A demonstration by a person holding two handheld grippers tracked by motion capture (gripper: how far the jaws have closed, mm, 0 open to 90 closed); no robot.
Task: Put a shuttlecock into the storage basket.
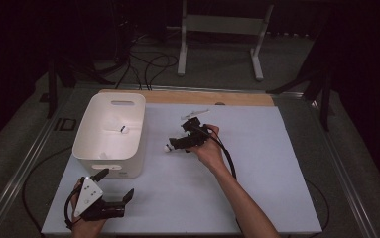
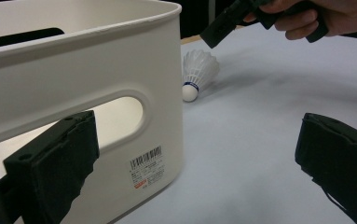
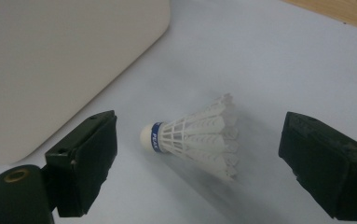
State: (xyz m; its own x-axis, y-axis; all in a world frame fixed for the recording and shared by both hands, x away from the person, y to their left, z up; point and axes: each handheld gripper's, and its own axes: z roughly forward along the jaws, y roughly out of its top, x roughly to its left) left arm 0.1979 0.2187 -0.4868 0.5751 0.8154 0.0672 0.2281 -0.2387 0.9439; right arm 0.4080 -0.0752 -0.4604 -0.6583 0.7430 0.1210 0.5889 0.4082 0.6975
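Observation:
A white feather shuttlecock with a blue band lies on its side on the white table, cork toward the bin; I also see this shuttlecock just right of the white bin. My right gripper hovers over it, open, one jaw on each side, not touching. A second shuttlecock lies inside the bin. My left gripper is open near the table's front left corner, pointing at the bin's near wall. Past that wall it sees the shuttlecock and the right gripper.
The white tabletop stretches to the right and front of the bin. A wooden strip runs along its far edge. Beyond it stand a white frame and loose cables on the dark floor.

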